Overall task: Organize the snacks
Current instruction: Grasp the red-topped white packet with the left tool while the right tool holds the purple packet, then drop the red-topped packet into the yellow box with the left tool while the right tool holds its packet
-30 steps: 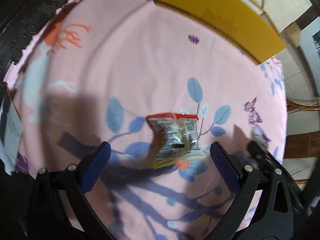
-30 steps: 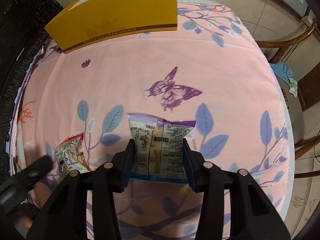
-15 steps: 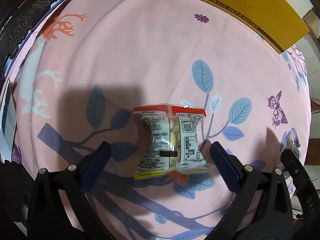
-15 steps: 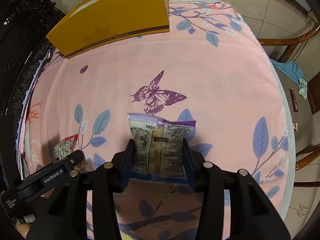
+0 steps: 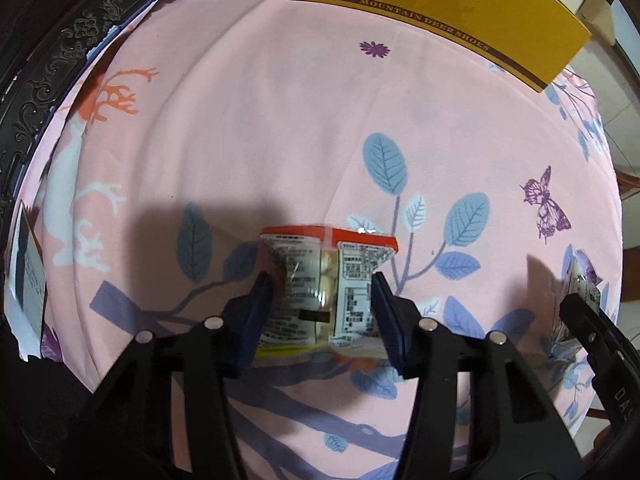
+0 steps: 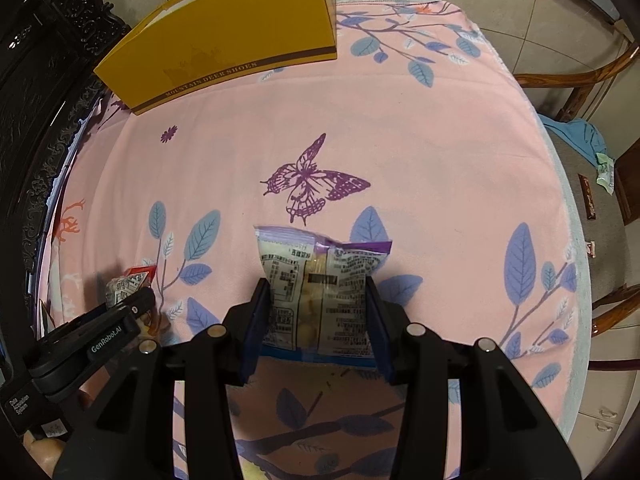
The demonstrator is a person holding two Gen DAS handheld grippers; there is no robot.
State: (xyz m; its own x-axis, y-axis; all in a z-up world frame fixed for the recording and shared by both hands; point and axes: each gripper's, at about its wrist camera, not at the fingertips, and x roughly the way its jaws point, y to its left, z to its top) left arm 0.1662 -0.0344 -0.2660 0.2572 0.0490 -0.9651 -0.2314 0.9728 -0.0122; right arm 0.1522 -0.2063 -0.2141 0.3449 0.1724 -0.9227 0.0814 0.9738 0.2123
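My left gripper [image 5: 322, 304] is shut on an orange-topped snack packet [image 5: 326, 280], with a blue pad on each side of it, low over the pink cloth. My right gripper [image 6: 318, 312] is shut on a purple-topped snack packet [image 6: 320, 280] and holds it above the cloth. In the right wrist view the orange packet [image 6: 128, 284] and the left gripper [image 6: 100, 332] show at the lower left. In the left wrist view the purple packet [image 5: 580, 284] shows at the right edge.
A yellow shoe box [image 6: 228, 36] stands at the far edge of the table; it also shows in the left wrist view [image 5: 436, 4]. The pink floral tablecloth [image 6: 400, 128] covers the table. Dark carved furniture [image 6: 36, 80] is on the left, wooden chairs [image 6: 592, 76] on the right.
My left gripper has closed its pads onto the orange-topped packet, which it straddled open before. My right gripper keeps holding the purple-topped packet and has drifted slightly.
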